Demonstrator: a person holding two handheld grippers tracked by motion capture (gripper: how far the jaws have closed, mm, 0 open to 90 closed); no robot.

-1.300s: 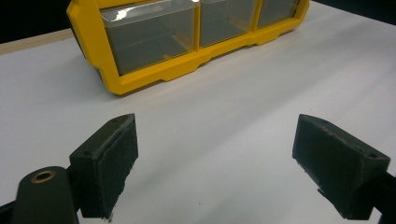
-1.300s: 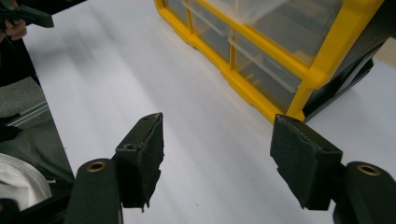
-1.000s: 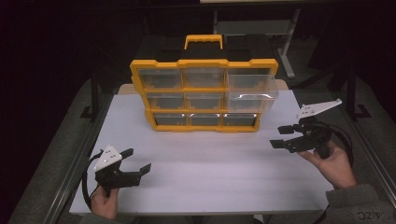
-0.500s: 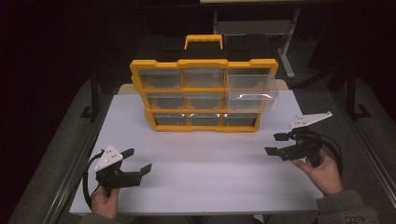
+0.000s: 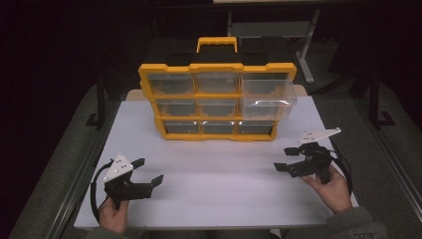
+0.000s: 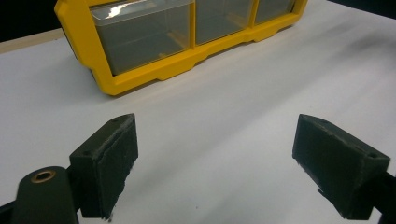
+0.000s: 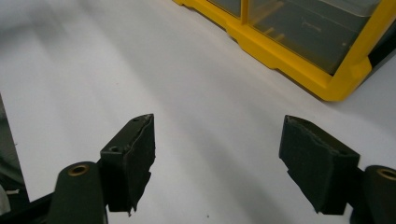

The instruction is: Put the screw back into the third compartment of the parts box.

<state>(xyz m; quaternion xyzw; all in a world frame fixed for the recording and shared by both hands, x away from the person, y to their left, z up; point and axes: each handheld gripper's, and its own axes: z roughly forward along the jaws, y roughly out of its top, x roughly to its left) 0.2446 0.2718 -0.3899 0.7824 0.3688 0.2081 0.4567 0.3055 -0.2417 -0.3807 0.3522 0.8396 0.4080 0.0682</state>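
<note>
Yellow plastic frames the organiser (image 5: 217,99), which stands upright toward the far edge of the white tabletop (image 5: 219,184) in the high view, its black-and-yellow handle (image 5: 217,44) on top. It has three rows of three clear drawers; the drawer at the right (image 5: 267,98) juts forward of the frame, out past the organiser's right edge. Before the organiser lies a broad bare stretch of tabletop. The left tool (image 5: 148,172) sits near the front-left corner, well apart from the organiser, held in a hand (image 5: 113,216) at the front edge, its jaws spread wide and holding nothing. The right tool (image 5: 285,159) sits front-right of the organiser, near the tabletop's right edge, jaws likewise wide and empty, held by the other hand (image 5: 332,190).

From the left gripper view, the two black jaws stand far apart over bare white surface, the organiser's lower corner (image 6: 109,84) ahead.

From the right gripper view, the jaws gape over bare surface too, the organiser's bottom corner (image 7: 338,91) ahead at the upper right.
</note>
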